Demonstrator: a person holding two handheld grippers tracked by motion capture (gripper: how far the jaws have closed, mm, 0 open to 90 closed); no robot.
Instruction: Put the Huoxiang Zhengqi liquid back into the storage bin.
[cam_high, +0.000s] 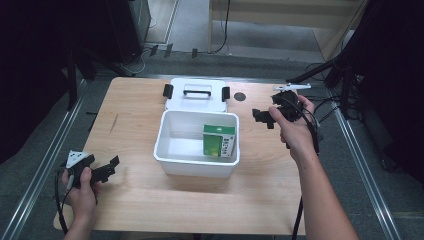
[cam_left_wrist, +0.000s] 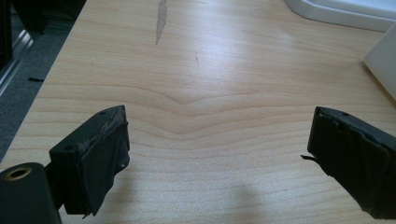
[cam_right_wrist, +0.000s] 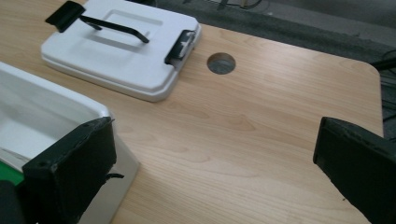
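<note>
Standing in the white bin (cam_high: 170, 150), a green-and-white box (cam_high: 219, 140) — print unreadable — both tools (cam_high: 111, 166) (cam_high: 262, 118) wide, empty.

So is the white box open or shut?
Open. The white box has no cover on: its lid lies flat on the table behind it, and a green packet stands inside.

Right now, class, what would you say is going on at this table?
A person holds a two-jaw gripper in each hand over a wooden table. A white bin stands open in the middle with a green and white box upright inside it. The bin's lid, with a handle and black clips, lies flat on the table just behind it. The right gripper hangs open beside the bin's right rim, holding nothing. The left gripper is open too, near the table's front left corner.
</note>
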